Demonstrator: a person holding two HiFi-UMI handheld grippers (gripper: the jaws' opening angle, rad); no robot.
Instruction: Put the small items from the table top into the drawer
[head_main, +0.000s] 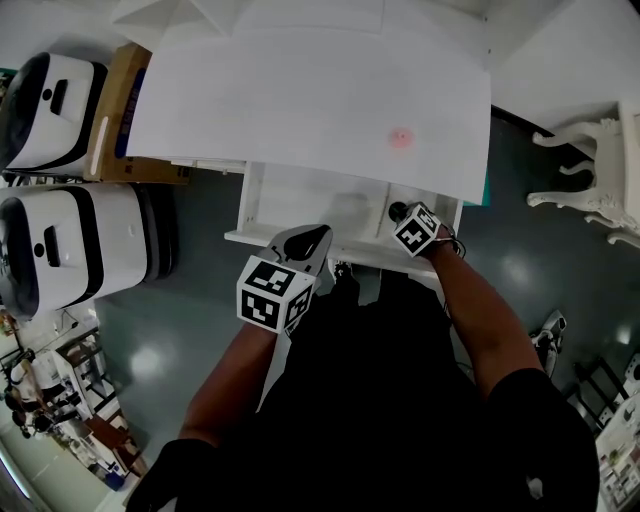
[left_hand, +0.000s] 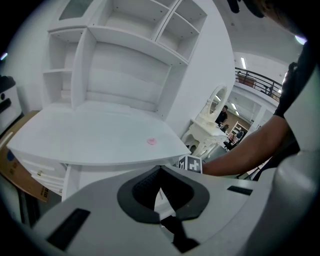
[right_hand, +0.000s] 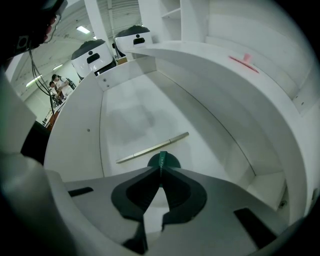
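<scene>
Inside the open drawer (right_hand: 125, 107), the right claw (right_hand: 161, 168) was closed on the rim of a thin green disc (right_hand: 163, 158). The disc stood edge-on between the tips, low over the drawer floor, with a slim pale rod (right_hand: 152, 148) lying just beyond it. The disc looked light and stiff. Held only by its edge, it would probably swing or slip if jolted, so setting it down gently seemed wiser than dropping it.

The left claw (left_hand: 160, 168) hung just in front of the drawer. Its tips met and nothing showed between them.

One small pink piece (head_main: 401, 137) lay alone on the counter (head_main: 300, 90), near the front edge. It was above and beyond the right claw and well apart from the left. It looked tiny, flat and light, and I couldn't tell whether it was soft or hard. Because it sat so low on a smooth surface, it would likely skid away from a careless pinch. The best hold was probably across its two sides, with the tips brought right down to the counter.
</scene>
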